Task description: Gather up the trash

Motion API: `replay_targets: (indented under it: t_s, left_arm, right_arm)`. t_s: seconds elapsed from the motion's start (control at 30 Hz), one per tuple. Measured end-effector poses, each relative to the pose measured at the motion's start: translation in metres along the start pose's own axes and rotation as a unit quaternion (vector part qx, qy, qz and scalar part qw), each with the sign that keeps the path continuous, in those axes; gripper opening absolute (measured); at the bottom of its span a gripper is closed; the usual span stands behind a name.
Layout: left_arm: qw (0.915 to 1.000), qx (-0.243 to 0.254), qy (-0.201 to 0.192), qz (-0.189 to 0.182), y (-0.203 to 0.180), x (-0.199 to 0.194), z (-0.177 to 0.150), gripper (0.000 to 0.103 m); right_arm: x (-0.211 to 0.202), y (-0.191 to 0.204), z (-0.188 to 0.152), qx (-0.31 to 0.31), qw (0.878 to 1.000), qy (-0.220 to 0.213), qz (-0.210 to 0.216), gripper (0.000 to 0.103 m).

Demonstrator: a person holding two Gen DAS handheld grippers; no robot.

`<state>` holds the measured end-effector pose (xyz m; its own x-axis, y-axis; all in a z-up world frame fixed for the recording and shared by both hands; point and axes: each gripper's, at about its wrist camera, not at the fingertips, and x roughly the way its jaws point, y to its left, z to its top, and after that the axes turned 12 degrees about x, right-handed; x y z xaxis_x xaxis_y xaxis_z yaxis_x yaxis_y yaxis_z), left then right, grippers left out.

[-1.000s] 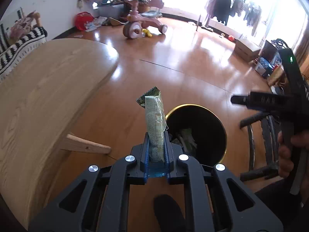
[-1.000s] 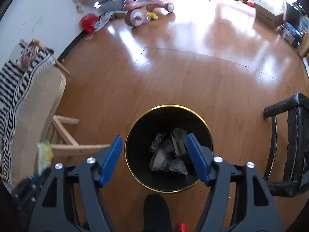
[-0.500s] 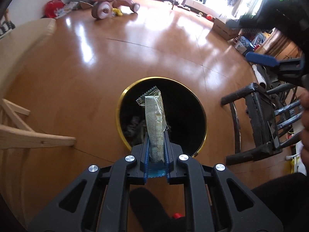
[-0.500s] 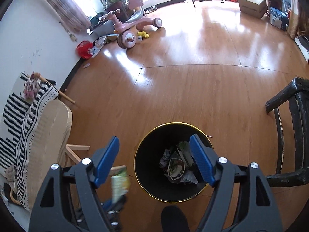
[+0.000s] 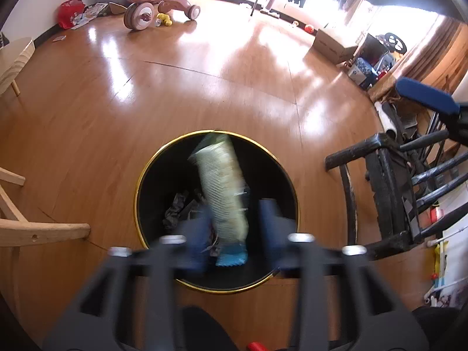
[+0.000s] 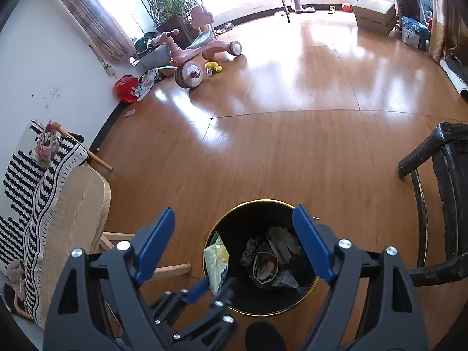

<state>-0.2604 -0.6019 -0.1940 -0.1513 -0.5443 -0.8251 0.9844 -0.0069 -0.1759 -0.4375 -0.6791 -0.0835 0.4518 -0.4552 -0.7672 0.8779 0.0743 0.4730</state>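
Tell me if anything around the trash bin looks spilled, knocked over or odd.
Nothing spilled: the black trash bin stands upright with crumpled trash inside. The only odd sight is a snack wrapper tilted above its opening, between the opening jaws of the left hand-held gripper.

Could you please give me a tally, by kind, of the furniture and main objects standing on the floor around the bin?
Black bin with gold rim: 1
Pink tricycle: 1
Dark wooden chair: 1
Light wooden table: 1
Cardboard box: 1
Total: 5
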Motion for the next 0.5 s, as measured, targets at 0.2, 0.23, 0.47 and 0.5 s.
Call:
replay_targets:
  t_s: [0.2,0.23,0.47,0.5]
  left_arm:
    - [0.9998,-0.019,-0.005,-0.002,0.007,-0.006,0.001,0.079]
    - [0.9998,-0.019,-0.006,0.000,0.009,-0.011,0.000,0.079]
    - [0.9950,-0.051,-0.031,0.080,0.060,-0.092,-0.017,0.086]
    - [0.9935,-0.060,-0.037,0.090,0.070,-0.106,-0.020,0.087]
  right_arm:
    - [-0.003,0.004,-0.002,-0.007,1.000,-0.004,0.002,0.080]
    - [-0.003,0.007,-0.004,-0.010,1.000,-0.003,0.003,0.080]
    - [-0.004,0.042,-0.015,-0.053,0.998,-0.002,0.020,0.084]
    - [-0.003,0.053,-0.020,-0.066,0.998,-0.002,0.024,0.085]
